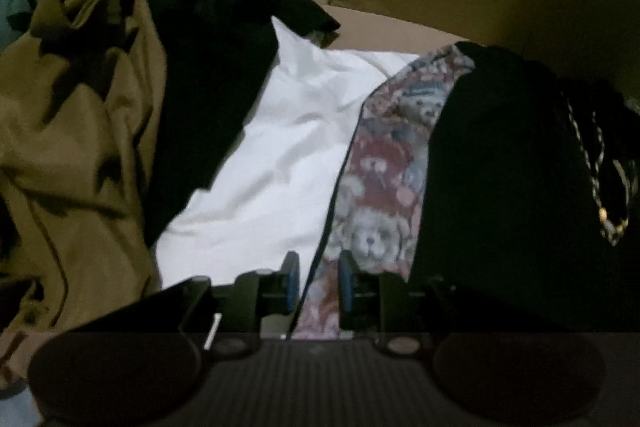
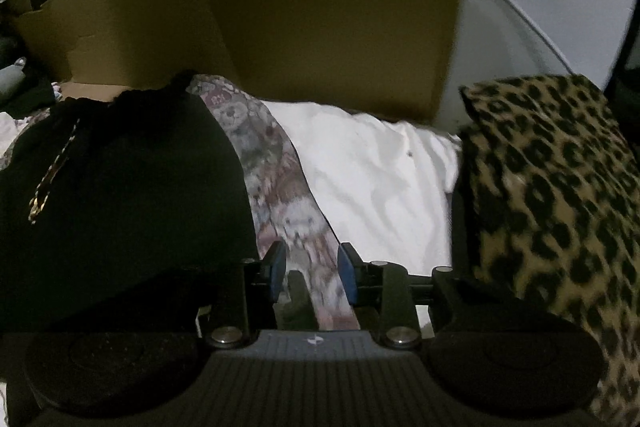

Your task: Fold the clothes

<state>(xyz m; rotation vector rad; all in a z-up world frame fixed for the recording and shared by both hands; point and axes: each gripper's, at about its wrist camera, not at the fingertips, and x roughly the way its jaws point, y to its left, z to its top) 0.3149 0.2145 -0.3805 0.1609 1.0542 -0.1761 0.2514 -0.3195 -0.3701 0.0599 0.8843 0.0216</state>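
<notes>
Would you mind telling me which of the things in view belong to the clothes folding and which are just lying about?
Belonging to the job:
- teddy-bear print fabric, between the fingers of the left gripper and right gripper
- black garment with a braided drawstring
- white sheet underneath

Lying about:
- brown garment
- leopard-print cushion
- brown cardboard box

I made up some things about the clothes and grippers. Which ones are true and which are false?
1. Both grippers, left gripper and right gripper, are open. True.
2. The teddy bear cloth lies beside a black garment. True.
3. The sheet under the clothes is blue. False: it is white.
4. The spotted cushion has stripes. False: it has leopard spots.
5. Cardboard stands behind the clothes. True.
</notes>
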